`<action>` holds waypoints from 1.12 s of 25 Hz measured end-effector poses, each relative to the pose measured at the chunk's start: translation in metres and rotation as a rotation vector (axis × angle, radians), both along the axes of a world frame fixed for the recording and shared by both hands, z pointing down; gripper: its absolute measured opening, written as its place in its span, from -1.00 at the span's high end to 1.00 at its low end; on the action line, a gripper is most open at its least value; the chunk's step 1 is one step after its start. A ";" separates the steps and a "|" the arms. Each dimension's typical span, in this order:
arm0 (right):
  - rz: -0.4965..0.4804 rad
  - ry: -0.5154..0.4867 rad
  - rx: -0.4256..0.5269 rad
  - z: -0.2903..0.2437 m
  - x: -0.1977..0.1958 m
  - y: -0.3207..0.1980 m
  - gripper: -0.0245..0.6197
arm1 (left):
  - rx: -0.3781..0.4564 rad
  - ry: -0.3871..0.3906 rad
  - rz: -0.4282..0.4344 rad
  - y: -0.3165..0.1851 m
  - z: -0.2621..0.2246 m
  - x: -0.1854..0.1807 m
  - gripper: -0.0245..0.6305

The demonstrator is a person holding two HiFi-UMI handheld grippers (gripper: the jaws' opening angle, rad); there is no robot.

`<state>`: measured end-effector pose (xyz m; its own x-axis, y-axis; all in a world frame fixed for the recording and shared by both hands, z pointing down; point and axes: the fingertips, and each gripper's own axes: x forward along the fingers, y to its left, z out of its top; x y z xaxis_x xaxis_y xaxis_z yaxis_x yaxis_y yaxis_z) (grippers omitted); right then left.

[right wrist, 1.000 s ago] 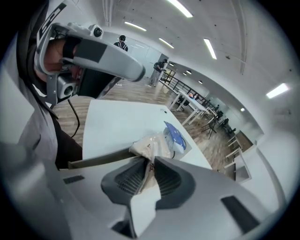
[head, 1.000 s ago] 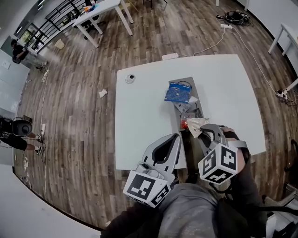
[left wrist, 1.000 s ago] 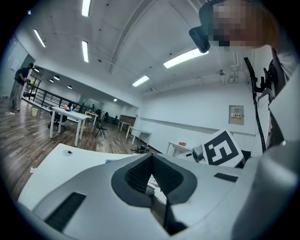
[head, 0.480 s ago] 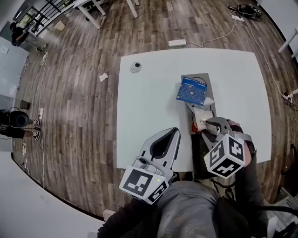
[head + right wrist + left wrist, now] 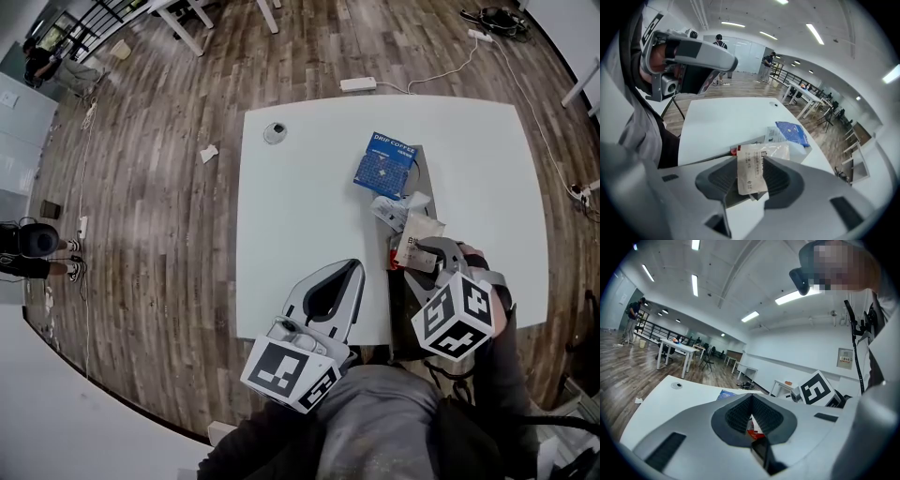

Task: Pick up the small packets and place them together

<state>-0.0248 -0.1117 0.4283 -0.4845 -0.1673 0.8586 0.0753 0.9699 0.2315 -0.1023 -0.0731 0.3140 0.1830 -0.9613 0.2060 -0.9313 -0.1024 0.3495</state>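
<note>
A blue drip-coffee packet (image 5: 384,162) lies on a grey strip (image 5: 419,164) on the white table (image 5: 300,206). Just nearer me on the strip are a clear crumpled packet (image 5: 388,208), a white packet (image 5: 417,236) and a bit of red packet (image 5: 395,254). My right gripper (image 5: 427,253) points down over the white packet (image 5: 752,171). Its jaws have just been opening and now stand apart, with the packet lying loose between them. My left gripper (image 5: 353,267) hovers at the table's near edge, shut and empty, left of the packets. In the left gripper view, the left gripper's (image 5: 751,397) jaws meet at the tips.
A small round object (image 5: 274,132) sits at the table's far left corner. A power strip (image 5: 358,84) and cables lie on the wood floor beyond the table. Other tables (image 5: 801,101) and people stand farther off in the room.
The right gripper came down with the white packet onto the grey strip and its jaws spread apart. The left gripper shifted slightly along the near table edge and stays shut.
</note>
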 end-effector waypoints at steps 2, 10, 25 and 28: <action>0.007 -0.014 0.004 -0.004 -0.001 0.000 0.39 | 0.000 0.001 0.000 0.001 0.000 0.000 0.92; 0.024 -0.027 0.015 -0.003 0.002 0.002 0.39 | 0.010 -0.004 0.004 0.005 0.000 0.003 0.92; 0.069 -0.079 0.015 -0.014 0.025 0.022 0.39 | 0.025 -0.024 0.042 0.018 -0.005 0.020 0.92; 0.106 -0.124 0.015 -0.023 0.040 0.029 0.39 | 0.035 -0.039 0.057 0.022 -0.010 0.030 0.92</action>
